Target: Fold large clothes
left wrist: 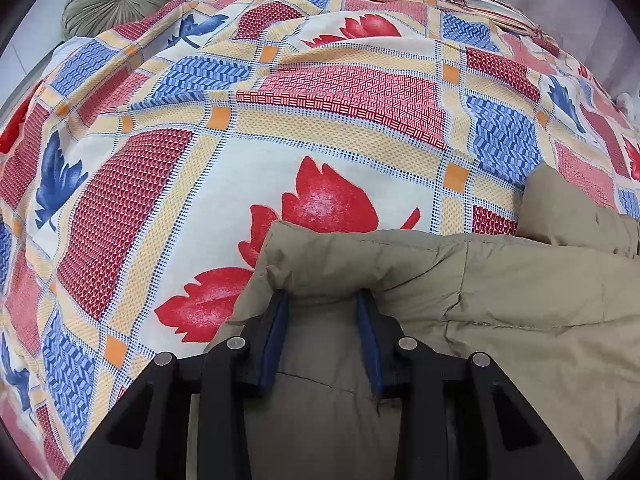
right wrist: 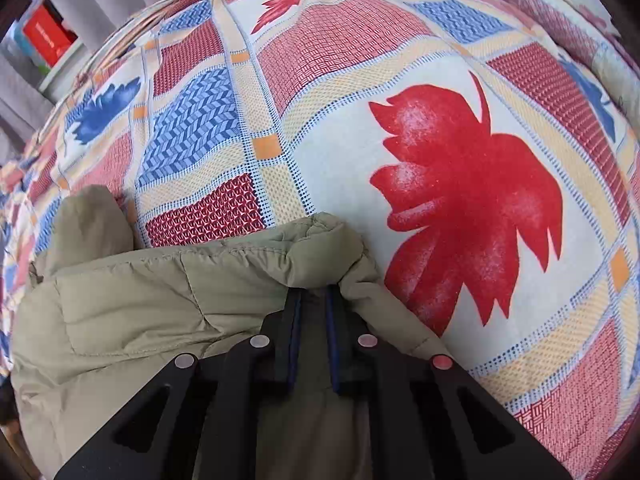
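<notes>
While the padded khaki-green quilted jacket [left wrist: 460,292] lies on the bed with one folded edge lifted, both tools hold that edge at its two ends. The left gripper [left wrist: 322,300] pinches a thick puffy roll of the fabric, its blue pads [left wrist: 276,328] standing apart w/ the padding bulging between them. The right gripper [right wrist: 313,296] is pressed nearly together on a thinner bunch at the other corner.

Risks, as I judge them:
- Right side: the grip takes only a small bunch near the seam, and the smooth shell fabric can slide out if the pull is fast.
- Left side: the padding is springy, so it can creep out of the wider grip.
- If one hand goes ahead of the other, the fold line goes crooked.
- The rounded part of the jacket [right wrist: 92,220] sticking out beyond the edge, maybe a sleeve or hood, can get trapped under the fold.

Under it, the patchwork bedcover w/ red and blue leaves [left wrist: 320,128] has soft wrinkles, and dragging the jacket can pull it along. A round olive pleated cushion [left wrist: 116,0] sits well apart, no trouble there.
</notes>
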